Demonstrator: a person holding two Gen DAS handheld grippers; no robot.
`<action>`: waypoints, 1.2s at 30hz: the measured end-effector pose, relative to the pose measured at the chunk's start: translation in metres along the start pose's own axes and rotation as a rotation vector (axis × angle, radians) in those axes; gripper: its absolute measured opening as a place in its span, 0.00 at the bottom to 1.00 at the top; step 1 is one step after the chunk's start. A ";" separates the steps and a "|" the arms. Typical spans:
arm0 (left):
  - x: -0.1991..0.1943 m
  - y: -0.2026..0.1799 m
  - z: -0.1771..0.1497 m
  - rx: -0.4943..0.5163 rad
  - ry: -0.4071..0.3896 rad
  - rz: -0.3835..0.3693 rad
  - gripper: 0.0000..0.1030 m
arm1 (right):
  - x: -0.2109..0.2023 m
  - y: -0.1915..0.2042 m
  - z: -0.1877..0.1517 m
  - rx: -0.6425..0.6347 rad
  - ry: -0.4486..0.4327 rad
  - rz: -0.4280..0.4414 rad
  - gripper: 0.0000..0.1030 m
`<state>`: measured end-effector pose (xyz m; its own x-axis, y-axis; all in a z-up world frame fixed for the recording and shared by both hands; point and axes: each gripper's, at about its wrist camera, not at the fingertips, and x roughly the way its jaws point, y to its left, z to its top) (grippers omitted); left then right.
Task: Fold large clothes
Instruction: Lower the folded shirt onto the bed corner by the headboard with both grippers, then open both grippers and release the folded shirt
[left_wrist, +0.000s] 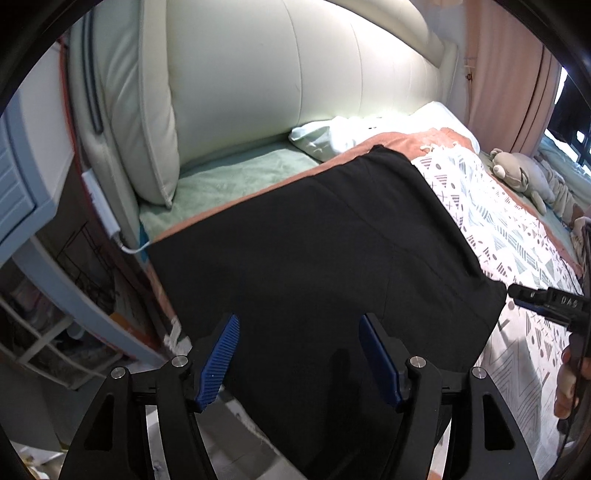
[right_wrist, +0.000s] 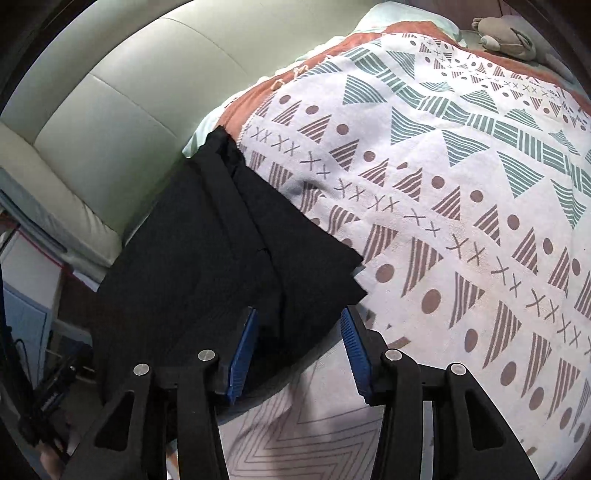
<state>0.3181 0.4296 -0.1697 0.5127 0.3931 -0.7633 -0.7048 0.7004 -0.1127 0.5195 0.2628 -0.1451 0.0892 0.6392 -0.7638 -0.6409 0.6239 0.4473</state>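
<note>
Black garment (left_wrist: 314, 258) is what we are folding, and it lies spread over the near side of the bed, on the patterned blanket (right_wrist: 461, 184), with its lower part hanging off the mattress edge toward the floor. From the left wrist view we see our left gripper (left_wrist: 299, 358) poised above the hanging portion, its blue pads (left_wrist: 218, 362) set wide apart with nothing between them. Our right gripper (right_wrist: 299, 350) is likewise spread, its jaws straddling the garment's near corner without pinching it; we cannot tell whether a pad brushes the cloth. We judge the fabric to be soft, limp and fairly light, perhaps a knit, so it should drape and sag rather than hold a shape, and a single layer could slip from a shallow grip. A seam or layered edge (right_wrist: 251, 221) runs up the right side, which suggests it is already doubled there. We would take hold at the corners or along a hem, where the cloth is thicker, pinching all layers together, one gripper at each end of the same edge so the fold carries over evenly. The headboard (left_wrist: 277, 74) and a grey plush toy (left_wrist: 524, 170) sit well apart from our work.
</note>
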 end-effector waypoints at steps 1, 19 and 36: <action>0.000 0.002 -0.005 -0.013 0.008 -0.005 0.66 | 0.002 0.007 -0.003 -0.011 0.012 0.007 0.46; 0.002 0.016 -0.085 -0.139 0.112 -0.050 0.85 | 0.041 0.021 -0.035 -0.013 0.124 -0.188 0.71; -0.080 -0.033 -0.062 -0.064 0.011 -0.079 0.86 | -0.108 0.009 -0.068 -0.132 -0.025 -0.210 0.71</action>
<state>0.2694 0.3381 -0.1445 0.5626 0.3318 -0.7572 -0.6928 0.6890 -0.2129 0.4520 0.1686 -0.0899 0.2486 0.5140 -0.8210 -0.7000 0.6812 0.2144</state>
